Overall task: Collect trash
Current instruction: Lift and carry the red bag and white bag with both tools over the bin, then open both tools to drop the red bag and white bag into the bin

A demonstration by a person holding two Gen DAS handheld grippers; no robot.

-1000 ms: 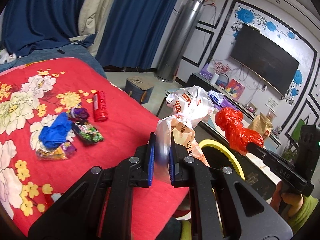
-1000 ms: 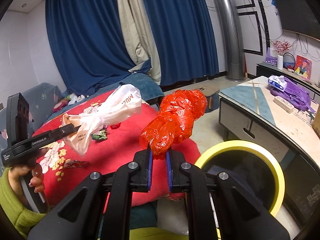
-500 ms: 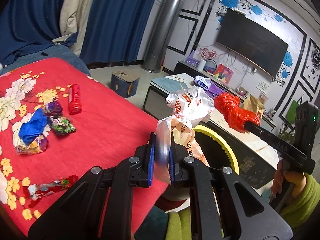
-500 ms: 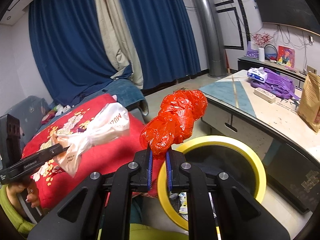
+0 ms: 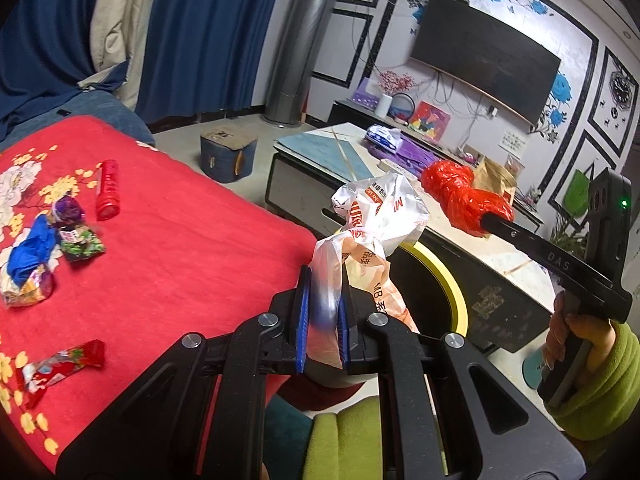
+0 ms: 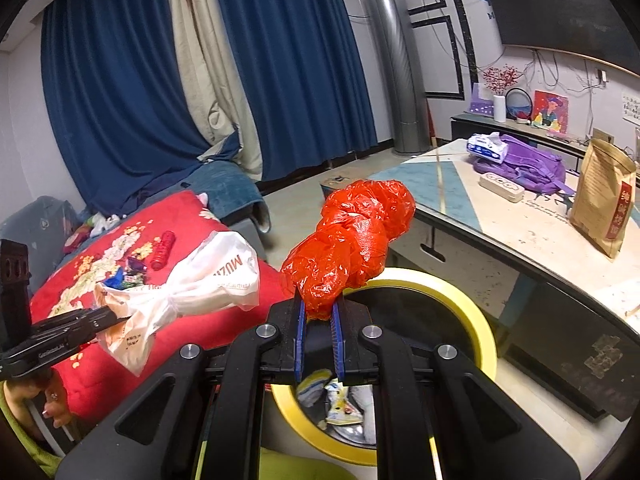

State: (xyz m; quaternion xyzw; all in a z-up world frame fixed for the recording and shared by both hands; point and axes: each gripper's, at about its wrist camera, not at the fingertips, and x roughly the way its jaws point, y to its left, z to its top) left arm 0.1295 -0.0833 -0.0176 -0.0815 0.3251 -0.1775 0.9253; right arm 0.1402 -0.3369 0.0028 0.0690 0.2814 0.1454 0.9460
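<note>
L gripper (image 5: 322, 326) clamped on neck of white printed bag (image 5: 376, 216); blue pads squeeze the thin film, bag body puffs out fwd of the tips and hangs partly over the yellow-rimmed bin (image 5: 448, 276). R gripper (image 6: 319, 334) clamped on tail of crumpled red bag (image 6: 352, 240), wad stands up above the pads, directly over bin rim in R wrist view. Bin sits on floor betw. red floral bedspread (image 5: 180, 248) and low table (image 6: 520, 232); some wrappers already inside, visible under R fingers. Step in hand, as I judge: drop both bags into bin. To do well: get each wad centred over the opening, not the rim, before letting go. Red bag looks near the close edge, so push fwd a bit; white bag sits toward bed side of bin, needs shift right/fwd. Tilt tips down so film slides off pads; thin plastic may cling to rubber, so spread wide and give a small shake. Release one at a time to keep the 2 grippers from bumping, they're near each other. Risk: light bags catch air and land on rim or floor. Left on bed, well apart from bin: red tube (image 5: 107, 190), blue wad (image 5: 30, 252), green snack packet (image 5: 80, 240), red candy wrapper (image 5: 60, 366). Task not near done.
</note>
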